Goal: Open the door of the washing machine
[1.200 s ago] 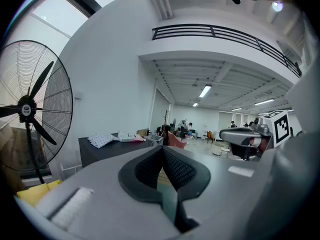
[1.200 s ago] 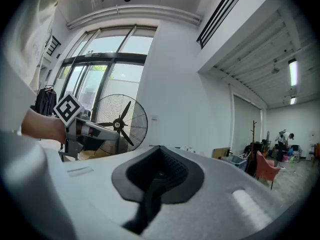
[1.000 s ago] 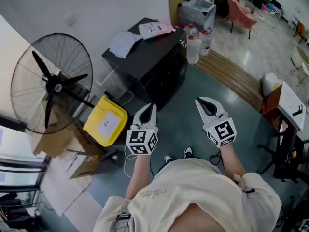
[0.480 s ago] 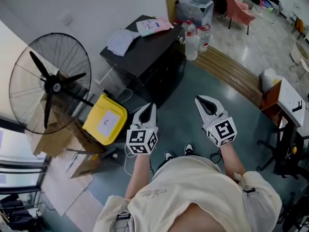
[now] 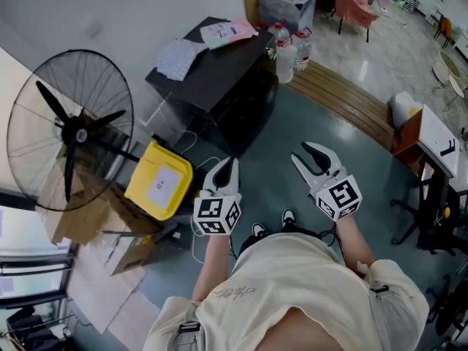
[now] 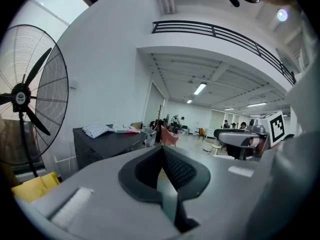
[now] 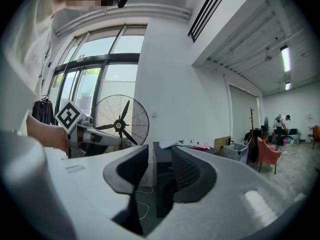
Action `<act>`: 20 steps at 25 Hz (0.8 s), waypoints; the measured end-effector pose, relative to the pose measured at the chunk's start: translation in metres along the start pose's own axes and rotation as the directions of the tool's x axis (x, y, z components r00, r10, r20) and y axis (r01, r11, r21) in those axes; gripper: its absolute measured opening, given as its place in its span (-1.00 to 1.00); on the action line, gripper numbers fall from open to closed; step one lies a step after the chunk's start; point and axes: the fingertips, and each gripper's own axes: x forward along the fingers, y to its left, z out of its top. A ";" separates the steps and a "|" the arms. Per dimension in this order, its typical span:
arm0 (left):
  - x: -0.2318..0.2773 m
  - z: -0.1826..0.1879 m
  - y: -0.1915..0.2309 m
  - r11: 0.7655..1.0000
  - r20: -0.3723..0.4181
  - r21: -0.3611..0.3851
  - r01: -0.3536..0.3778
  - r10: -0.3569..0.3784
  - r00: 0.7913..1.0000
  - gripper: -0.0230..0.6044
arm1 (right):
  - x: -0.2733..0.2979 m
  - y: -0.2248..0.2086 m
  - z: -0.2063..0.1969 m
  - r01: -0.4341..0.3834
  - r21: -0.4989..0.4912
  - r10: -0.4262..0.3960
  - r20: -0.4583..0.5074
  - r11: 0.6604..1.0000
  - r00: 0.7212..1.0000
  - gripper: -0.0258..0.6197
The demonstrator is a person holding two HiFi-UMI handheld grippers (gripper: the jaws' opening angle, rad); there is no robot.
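Looking steeply down on a large room with a grey-green floor (image 5: 322,145).

At the floor's left edge, a big pedestal fan (image 5: 69,130), with cardboard boxes (image 5: 80,218) beneath it. Just beside them, a yellow bin (image 5: 159,181).

Against the far wall, a black cabinet (image 5: 219,72), its front in shadow. No washer door to be made out; possibly this cabinet, judging by the task, but not certain. On its top, a checked cloth (image 5: 178,57) near the left edge and a pink packet (image 5: 228,29) at the far corner. On the floor by its right far corner, clear bottles (image 5: 285,57).

Nearest, held out at waist height and pointing roughly level toward the cabinet, well apart from it: left tongs (image 5: 228,163), shut tip to tip with nothing between, and right tongs (image 5: 300,152), opening, only floor and cabinet seen through the gap. Probably raised side by side for an approach, the right readied to catch a handle. Task apparently not yet begun.
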 end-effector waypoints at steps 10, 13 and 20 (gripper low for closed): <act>0.027 -0.024 0.009 0.995 -0.059 -0.044 0.084 -0.087 0.994 -0.87 | -0.007 -0.001 -0.024 0.074 0.014 -0.073 -0.078 0.997 0.994 -0.41; 0.038 -0.027 0.001 0.994 -0.084 -0.044 0.097 -0.101 0.991 -0.87 | -0.005 -0.013 -0.030 0.078 0.033 -0.075 -0.084 0.996 0.994 -0.41; 0.090 -0.016 0.006 1.000 -0.115 -0.007 0.029 -0.030 0.993 -0.87 | 0.026 -0.065 -0.037 0.002 0.080 0.001 -0.033 0.997 0.999 -0.41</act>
